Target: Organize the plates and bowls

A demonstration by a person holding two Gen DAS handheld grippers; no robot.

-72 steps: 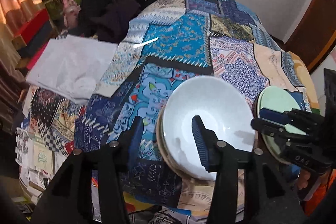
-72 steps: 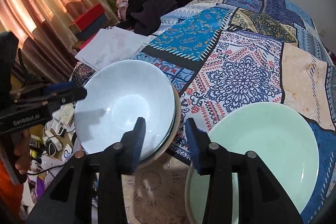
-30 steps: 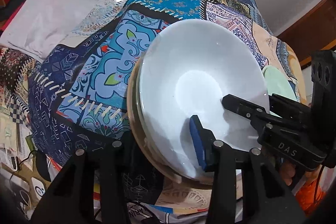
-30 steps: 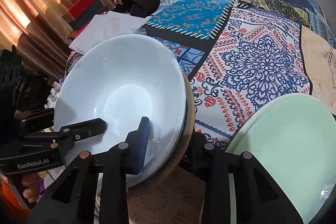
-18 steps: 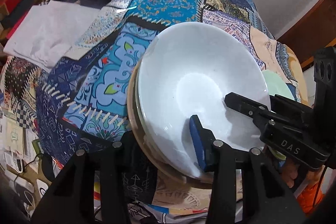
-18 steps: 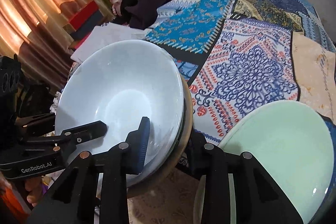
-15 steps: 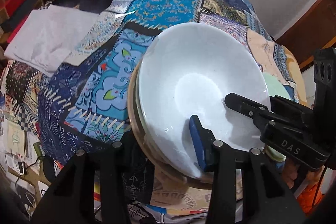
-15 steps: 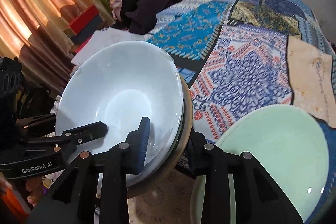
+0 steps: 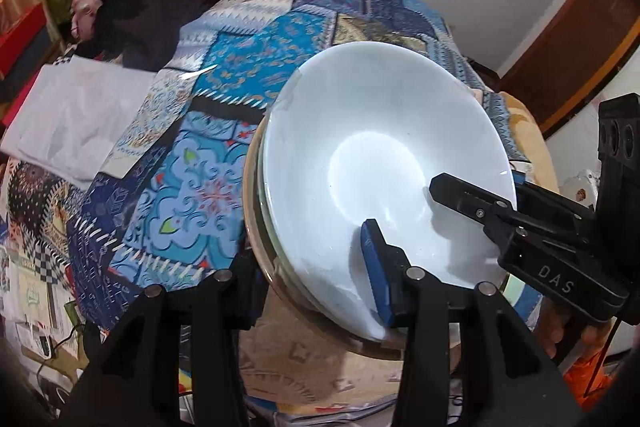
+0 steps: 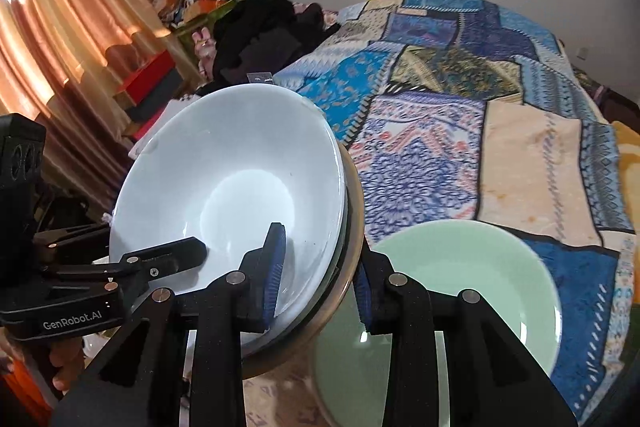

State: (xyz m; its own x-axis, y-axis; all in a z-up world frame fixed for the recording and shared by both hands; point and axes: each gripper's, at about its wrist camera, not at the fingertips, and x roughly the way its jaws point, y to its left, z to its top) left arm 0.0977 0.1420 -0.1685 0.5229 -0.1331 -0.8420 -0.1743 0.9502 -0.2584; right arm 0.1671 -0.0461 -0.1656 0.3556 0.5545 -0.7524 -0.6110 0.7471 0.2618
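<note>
A stack of bowls, a white bowl (image 9: pixel 384 163) on top with a tan-rimmed one beneath, is held up over the patchwork bed cover. My left gripper (image 9: pixel 308 267) is shut on the stack's near-left rim, one finger inside the white bowl. My right gripper (image 10: pixel 316 275) is shut on the opposite rim of the same stack (image 10: pixel 228 187). Each gripper shows in the other's view, clamped on the rim. A pale green plate (image 10: pixel 460 299) lies on the cover to the right of the stack.
The patchwork cover (image 10: pixel 460 131) spreads ahead. A white folded cloth (image 9: pixel 76 123) and dark clothes (image 9: pixel 156 3) lie at the left. Curtains (image 10: pixel 68 39) and boxes stand at the left, a white wall behind.
Both grippers closed onto the bowl stack's rim and have lifted it; the views have tilted up, showing more wall and less of the bed edge.
</note>
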